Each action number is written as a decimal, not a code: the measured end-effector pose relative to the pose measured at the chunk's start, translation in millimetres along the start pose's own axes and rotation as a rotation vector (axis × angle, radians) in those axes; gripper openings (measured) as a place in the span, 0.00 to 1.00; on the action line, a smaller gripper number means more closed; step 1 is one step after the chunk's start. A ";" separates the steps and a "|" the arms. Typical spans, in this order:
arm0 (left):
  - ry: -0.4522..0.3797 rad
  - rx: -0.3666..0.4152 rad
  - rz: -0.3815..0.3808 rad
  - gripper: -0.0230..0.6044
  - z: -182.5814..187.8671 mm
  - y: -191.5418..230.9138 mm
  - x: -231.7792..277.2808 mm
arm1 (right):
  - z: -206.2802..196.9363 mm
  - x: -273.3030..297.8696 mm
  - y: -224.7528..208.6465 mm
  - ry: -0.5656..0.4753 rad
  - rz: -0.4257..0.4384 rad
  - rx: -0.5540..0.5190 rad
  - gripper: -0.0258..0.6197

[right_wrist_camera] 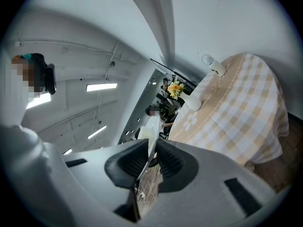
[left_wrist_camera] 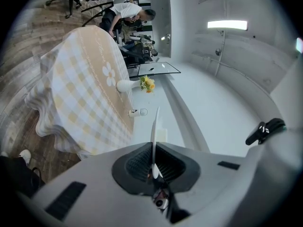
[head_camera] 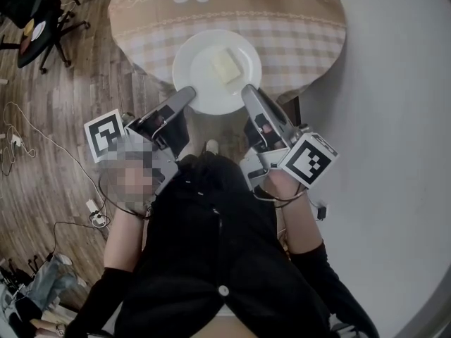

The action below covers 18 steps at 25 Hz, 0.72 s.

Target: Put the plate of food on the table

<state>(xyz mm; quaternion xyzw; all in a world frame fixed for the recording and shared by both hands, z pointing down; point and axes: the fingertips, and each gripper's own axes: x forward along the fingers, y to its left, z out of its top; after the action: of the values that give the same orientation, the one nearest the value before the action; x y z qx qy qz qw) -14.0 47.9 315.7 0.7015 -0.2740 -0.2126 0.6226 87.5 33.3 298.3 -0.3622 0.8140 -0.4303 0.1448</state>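
Observation:
A white plate [head_camera: 204, 62] carrying a pale yellow piece of food [head_camera: 227, 65] hangs over the near edge of a round table [head_camera: 296, 27] covered with a checked cloth. My left gripper [head_camera: 184, 98] is shut on the plate's near-left rim. On the near-right rim my right gripper [head_camera: 248, 94] is shut too. In the left gripper view the plate [left_wrist_camera: 155, 124] shows edge-on, pinched by the left gripper [left_wrist_camera: 154, 167]. The right gripper view shows the plate [right_wrist_camera: 152, 129] edge-on in the right gripper [right_wrist_camera: 150, 157]. Whether the plate touches the cloth I cannot tell.
A white vase with yellow flowers [left_wrist_camera: 147, 83] and a small cup [left_wrist_camera: 137, 112] stand on the table's far side. An office chair [head_camera: 35, 27] and cables [head_camera: 21, 146] occupy the wooden floor at left. A white wall [head_camera: 394, 83] runs along the right.

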 end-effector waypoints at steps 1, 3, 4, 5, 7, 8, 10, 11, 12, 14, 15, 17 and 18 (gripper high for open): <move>-0.001 -0.001 0.001 0.05 0.0 0.3 1.2 | 0.3 -0.3 -2.0 0.002 -0.004 0.007 0.10; -0.004 -0.001 0.005 0.05 -0.2 0.3 3.1 | 0.9 -1.0 -5.4 0.004 -0.013 0.023 0.10; -0.005 0.000 0.007 0.05 -0.1 0.0 3.7 | 1.5 -0.8 -6.1 0.006 -0.012 0.025 0.10; -0.006 0.002 0.009 0.05 0.3 -0.1 4.1 | 2.2 0.2 -5.9 0.007 -0.007 0.022 0.10; -0.007 0.009 0.015 0.05 2.6 -0.3 4.1 | 4.3 4.8 -2.8 0.012 0.017 0.003 0.10; -0.009 0.011 0.017 0.05 4.4 -0.3 4.0 | 4.8 7.0 -2.2 0.014 0.022 0.000 0.10; -0.010 0.012 0.019 0.05 7.9 0.6 3.5 | 3.9 10.1 -4.0 0.016 0.015 0.011 0.10; -0.011 0.012 0.021 0.05 9.8 1.5 3.1 | 3.0 11.5 -5.6 0.016 0.008 0.021 0.10; -0.012 0.011 0.022 0.05 12.0 2.4 2.7 | 2.3 13.3 -6.8 0.015 0.004 0.028 0.10; -0.016 0.007 0.020 0.05 18.1 2.7 1.9 | 2.0 19.3 -6.5 0.014 0.007 0.026 0.10; -0.019 0.004 0.017 0.05 21.2 2.2 1.8 | 2.4 22.6 -5.6 0.015 0.009 0.022 0.10; -0.016 -0.004 0.010 0.05 27.1 2.3 3.4 | 5.0 28.4 -4.9 0.011 0.008 0.015 0.10; -0.012 -0.007 0.008 0.05 30.8 2.9 5.3 | 7.2 31.6 -5.3 0.008 0.005 0.012 0.10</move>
<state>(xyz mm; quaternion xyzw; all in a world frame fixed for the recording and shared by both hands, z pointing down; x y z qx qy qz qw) -30.0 20.9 314.6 0.6969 -0.2796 -0.2152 0.6243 71.9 4.5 300.8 -0.3576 0.8129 -0.4362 0.1450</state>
